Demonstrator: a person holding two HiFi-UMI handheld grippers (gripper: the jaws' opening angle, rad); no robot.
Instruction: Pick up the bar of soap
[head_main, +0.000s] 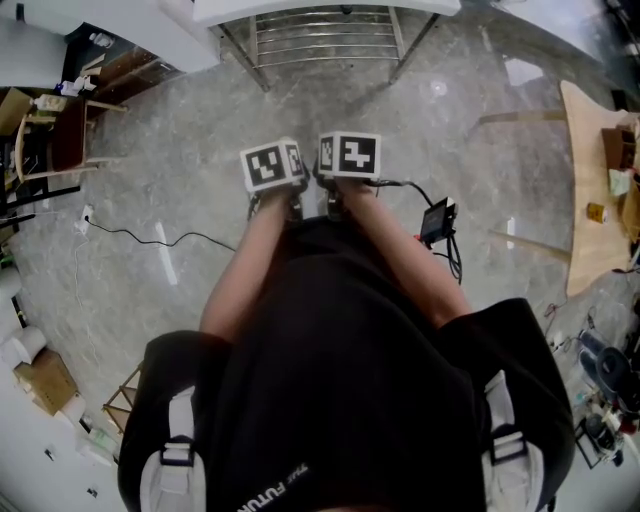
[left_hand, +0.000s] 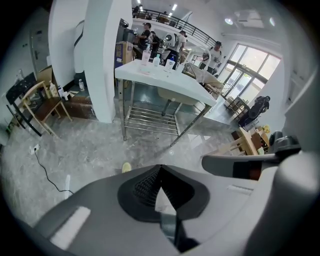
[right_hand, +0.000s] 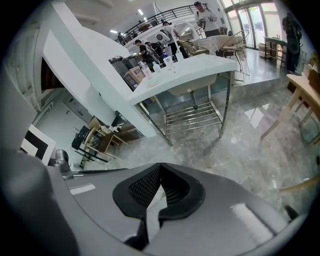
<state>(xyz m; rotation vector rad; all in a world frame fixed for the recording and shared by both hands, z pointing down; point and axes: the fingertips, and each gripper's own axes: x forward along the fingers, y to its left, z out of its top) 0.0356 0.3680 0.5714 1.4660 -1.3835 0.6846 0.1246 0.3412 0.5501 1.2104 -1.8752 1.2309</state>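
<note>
I see no bar of soap that I can make out in any view. Both grippers are held side by side in front of the person's body, above a grey marble floor. My left gripper (head_main: 272, 165) (left_hand: 160, 167) has its jaws meeting at the tips with nothing between them. My right gripper (head_main: 348, 155) (right_hand: 160, 166) is shut and empty as well. Ahead stands a white sink table (head_main: 310, 10) (left_hand: 165, 82) (right_hand: 185, 72) on metal legs, with a few small bottles (left_hand: 157, 60) on top. A small pale yellow thing (left_hand: 126, 167) lies on the floor before it.
A wire shelf (head_main: 325, 40) sits under the sink table. A wooden table (head_main: 590, 200) stands at the right, a wooden chair (head_main: 50, 140) at the left. A black cable (head_main: 140, 235) crosses the floor, and a black device (head_main: 438, 220) lies near the person. People (left_hand: 150, 35) stand far behind.
</note>
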